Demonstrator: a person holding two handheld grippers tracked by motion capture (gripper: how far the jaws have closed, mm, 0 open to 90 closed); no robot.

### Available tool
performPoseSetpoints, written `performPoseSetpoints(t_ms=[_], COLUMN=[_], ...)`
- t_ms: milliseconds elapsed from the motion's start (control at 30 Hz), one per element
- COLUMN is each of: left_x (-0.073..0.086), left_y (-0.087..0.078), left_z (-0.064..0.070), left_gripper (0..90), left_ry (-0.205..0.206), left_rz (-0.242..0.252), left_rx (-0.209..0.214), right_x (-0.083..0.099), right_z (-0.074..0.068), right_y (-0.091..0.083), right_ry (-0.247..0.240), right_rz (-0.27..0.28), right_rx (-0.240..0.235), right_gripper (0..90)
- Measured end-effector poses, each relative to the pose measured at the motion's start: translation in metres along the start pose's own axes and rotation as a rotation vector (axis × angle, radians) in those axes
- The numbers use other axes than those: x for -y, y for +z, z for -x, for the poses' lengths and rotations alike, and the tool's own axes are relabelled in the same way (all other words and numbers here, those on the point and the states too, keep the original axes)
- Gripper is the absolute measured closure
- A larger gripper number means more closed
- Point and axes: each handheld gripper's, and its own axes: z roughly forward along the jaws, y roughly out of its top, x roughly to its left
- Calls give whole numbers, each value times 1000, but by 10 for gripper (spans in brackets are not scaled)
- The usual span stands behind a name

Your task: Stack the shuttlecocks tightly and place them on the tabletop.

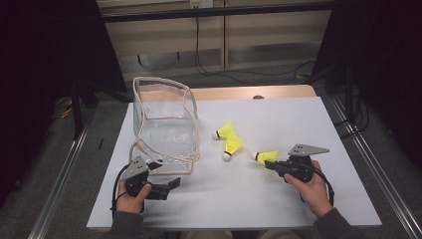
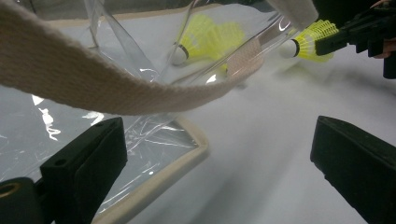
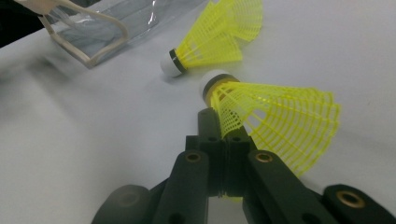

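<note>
A clear plastic bag (image 1: pixel 164 122) with beige trim stands open at the left of the white mat (image 1: pixel 278 199). Two yellow shuttlecocks (image 1: pixel 226 132) (image 1: pixel 233 146) lie side by side right of the bag. My right gripper (image 1: pixel 269 165) is shut on the skirt of a third yellow shuttlecock (image 1: pixel 266 156), low over the mat; in the right gripper view the jaws (image 3: pixel 219 128) pinch its mesh skirt (image 3: pixel 280 123). My left gripper (image 1: pixel 174 183) is open by the bag's front corner. Its view shows wide jaws (image 2: pixel 219 158) with nothing between them, below the bag's strap (image 2: pixel 93 84).
The bag's beige bottom edge (image 2: pixel 173 168) lies just ahead of my left jaw. The two loose shuttlecocks (image 3: pixel 215 37) lie beyond the held one. A wooden table edge (image 1: pixel 249 92) runs behind the mat, with cables (image 1: pixel 239 72) on the floor farther back.
</note>
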Motion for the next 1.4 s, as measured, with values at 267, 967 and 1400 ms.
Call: performPoseSetpoints(t_ms=[267, 967, 1400], left_x=[0, 0, 0], left_y=[0, -1, -1], left_z=[0, -1, -1], left_gripper=[38, 38, 38], left_ry=[-3, -1, -6], left_rz=[1, -4, 2], left_rx=[0, 0, -2], right_x=[-11, -28, -39], right_z=[1, 8, 15], right_y=[2, 7, 7], right_ry=[-6, -10, -22], right_rz=[19, 30, 25], right_rx=[-9, -13, 2], right_gripper=[892, 891, 891])
